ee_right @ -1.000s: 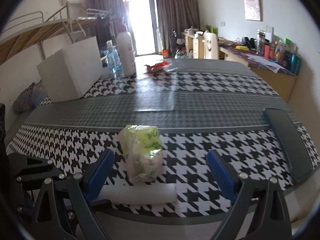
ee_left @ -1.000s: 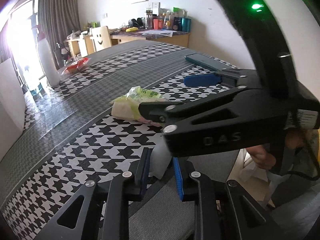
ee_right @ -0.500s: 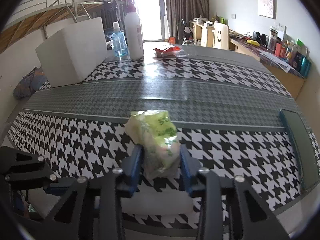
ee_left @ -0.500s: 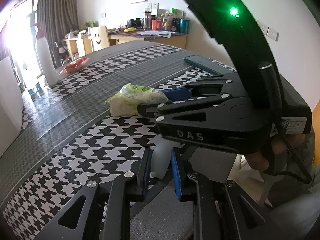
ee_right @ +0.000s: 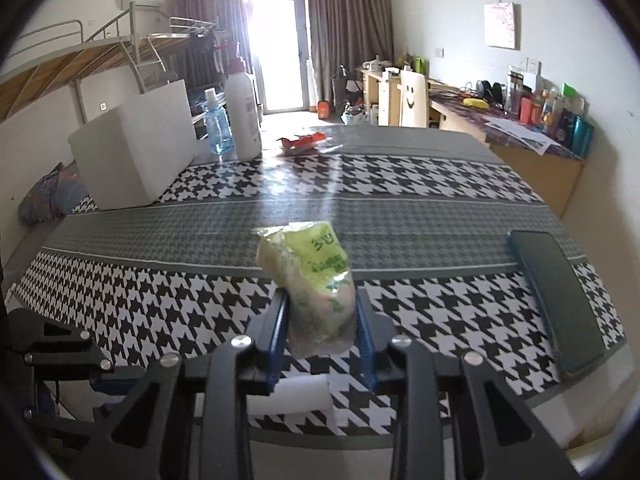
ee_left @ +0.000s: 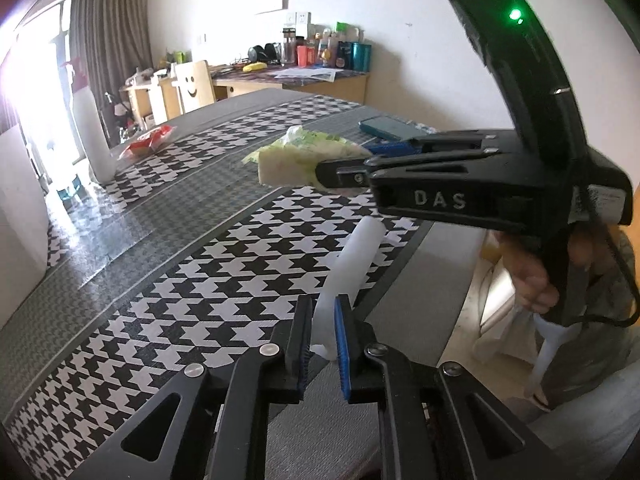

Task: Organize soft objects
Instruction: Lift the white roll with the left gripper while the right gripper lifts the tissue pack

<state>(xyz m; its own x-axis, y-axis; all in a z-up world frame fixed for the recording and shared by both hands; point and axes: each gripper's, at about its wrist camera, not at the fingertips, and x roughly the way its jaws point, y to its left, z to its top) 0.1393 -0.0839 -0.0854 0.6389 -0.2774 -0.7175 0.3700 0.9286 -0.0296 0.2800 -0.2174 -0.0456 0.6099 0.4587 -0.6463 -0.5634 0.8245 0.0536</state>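
Green tissue pack (ee_right: 316, 280) clamped in right gripper (ee_right: 322, 340).

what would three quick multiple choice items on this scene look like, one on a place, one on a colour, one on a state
1. Where does the dark phone lie?
A. on the checked cloth, right of the green packet
B. on the white box
C. on the far desk

2. What colour are the pads of the right gripper?
A. red
B. blue
C. yellow

3. What is the left gripper doing?
A. standing wide open
B. shut on the green packet
C. shut on the white foam strip

Key: 1 A, the phone rests flat on the table cloth to the right of the green packet. 2 B, blue pads press the packet's sides. 3 C, its jaws pinch the white foam strip.
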